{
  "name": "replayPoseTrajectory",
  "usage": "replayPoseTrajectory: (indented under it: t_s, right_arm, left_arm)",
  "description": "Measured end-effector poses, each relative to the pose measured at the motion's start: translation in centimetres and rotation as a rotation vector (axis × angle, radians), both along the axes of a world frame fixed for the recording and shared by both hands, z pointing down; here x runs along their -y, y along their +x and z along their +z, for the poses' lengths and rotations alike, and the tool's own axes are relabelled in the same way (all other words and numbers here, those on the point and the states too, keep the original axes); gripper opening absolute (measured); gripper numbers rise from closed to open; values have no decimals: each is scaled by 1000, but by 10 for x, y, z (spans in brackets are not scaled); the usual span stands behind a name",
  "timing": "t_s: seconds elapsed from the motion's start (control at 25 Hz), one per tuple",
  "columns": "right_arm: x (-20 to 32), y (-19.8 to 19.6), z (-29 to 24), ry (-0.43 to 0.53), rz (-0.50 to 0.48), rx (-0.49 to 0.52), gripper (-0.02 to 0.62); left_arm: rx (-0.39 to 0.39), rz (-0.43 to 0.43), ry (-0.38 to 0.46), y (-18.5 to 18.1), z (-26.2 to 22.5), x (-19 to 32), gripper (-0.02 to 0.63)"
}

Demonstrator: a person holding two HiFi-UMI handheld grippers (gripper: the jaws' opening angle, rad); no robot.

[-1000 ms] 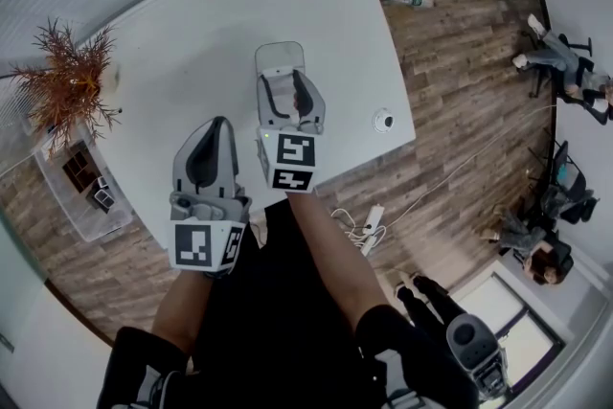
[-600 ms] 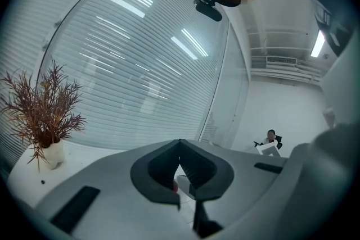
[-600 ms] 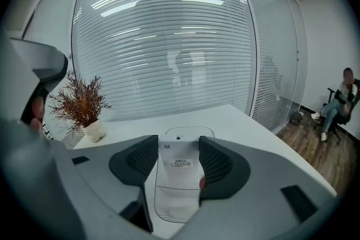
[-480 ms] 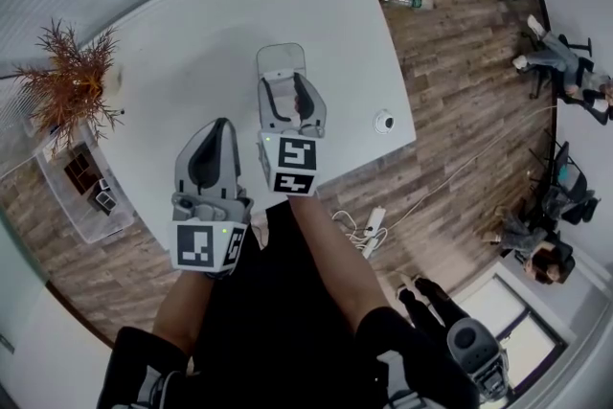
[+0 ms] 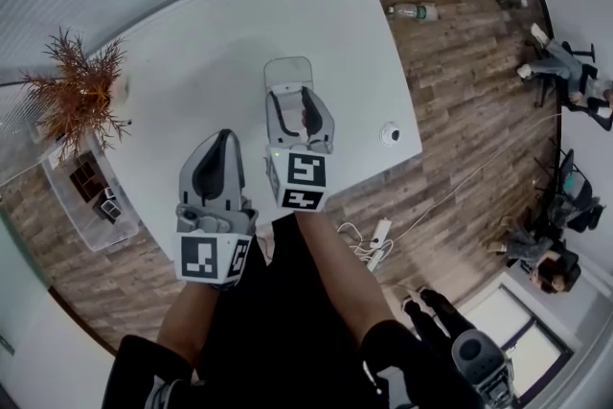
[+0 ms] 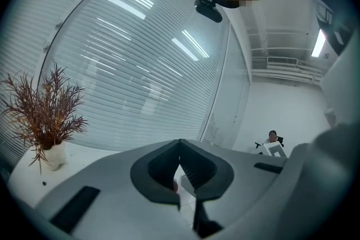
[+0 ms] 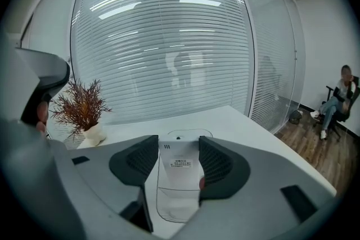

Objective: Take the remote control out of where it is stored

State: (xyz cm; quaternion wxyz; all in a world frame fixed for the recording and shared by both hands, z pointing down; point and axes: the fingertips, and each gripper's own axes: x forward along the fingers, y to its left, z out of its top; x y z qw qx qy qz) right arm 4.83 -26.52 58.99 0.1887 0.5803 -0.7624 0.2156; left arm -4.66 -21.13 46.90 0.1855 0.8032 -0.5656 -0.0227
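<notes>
A white remote control [image 7: 179, 168] stands in a clear plastic holder [image 7: 179, 208] on the white table [image 5: 192, 62]. In the head view the holder [image 5: 287, 72] sits just beyond my right gripper [image 5: 300, 102]. That right gripper [image 7: 179, 163] is open, with a dark pad on either side of the remote. I cannot tell whether the pads touch it. My left gripper [image 5: 222, 141] hovers lower left of the holder, near the table's front edge. In its own view the left gripper [image 6: 180, 146] is shut with nothing held.
A dried reddish plant in a white vase [image 5: 77, 96] stands at the table's far left. A small round white object [image 5: 389, 133] lies near the right edge. A power strip [image 5: 375, 239] lies on the wood floor. People sit on chairs [image 5: 560, 62] at the far right.
The whole head view has shifted slightly down and right. Both grippers keep their places relative to the holder, and neither has taken hold of anything.
</notes>
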Motion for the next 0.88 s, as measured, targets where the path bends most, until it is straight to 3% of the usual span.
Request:
replayPoseTrajectory:
  t_s: [0.88]
  right_arm:
    - [-6,2,-19,43,-11,-10,230]
  left_arm:
    - [27,-55,24,-13,-13,-5,6]
